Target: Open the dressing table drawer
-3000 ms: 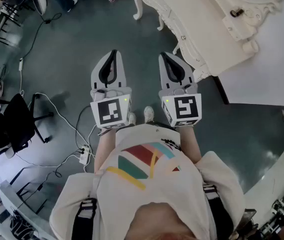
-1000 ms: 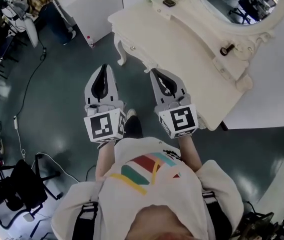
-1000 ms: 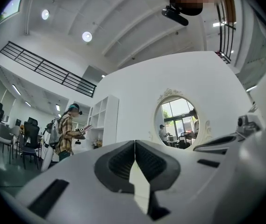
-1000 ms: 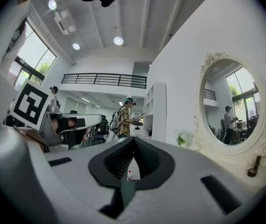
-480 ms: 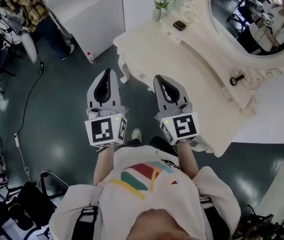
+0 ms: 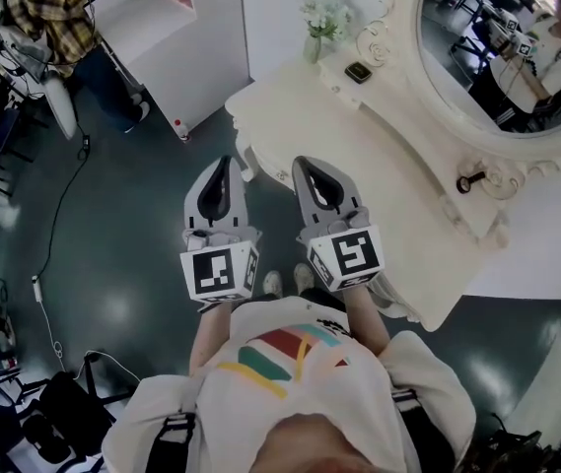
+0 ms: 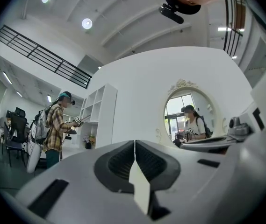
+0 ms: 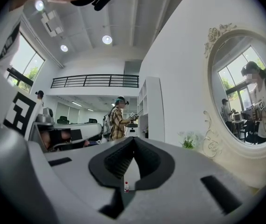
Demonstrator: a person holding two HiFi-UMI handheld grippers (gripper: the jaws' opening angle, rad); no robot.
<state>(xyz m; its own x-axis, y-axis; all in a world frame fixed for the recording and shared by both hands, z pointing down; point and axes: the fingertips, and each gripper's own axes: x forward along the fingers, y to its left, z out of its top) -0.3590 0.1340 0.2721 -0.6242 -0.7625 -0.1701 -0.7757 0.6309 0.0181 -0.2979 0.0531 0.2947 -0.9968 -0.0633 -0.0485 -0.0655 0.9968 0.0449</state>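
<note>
Head view: left hand-held gripper (image 6: 223, 161), right hand-held gripper (image 6: 302, 163) closed, empty, near dressing table (image 6: 359, 156) with mirror (image 6: 497, 57)

Open floor (image 6: 132, 235) left of the dressing table (image 6: 398, 185); its top blocks the right.

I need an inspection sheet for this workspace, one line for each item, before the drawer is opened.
Surface: dressing table, cream top, mostly bare.
Job's things: drawer front not made out from above.
Clutter: flower vase and small dark object on the top.
Grippers: left gripper and right gripper, jaws shut, empty, near the table's front.
Cables: cable across the floor, left side.
Surroundings: oval mirror, white cabinet, person in plaid shirt.
</note>
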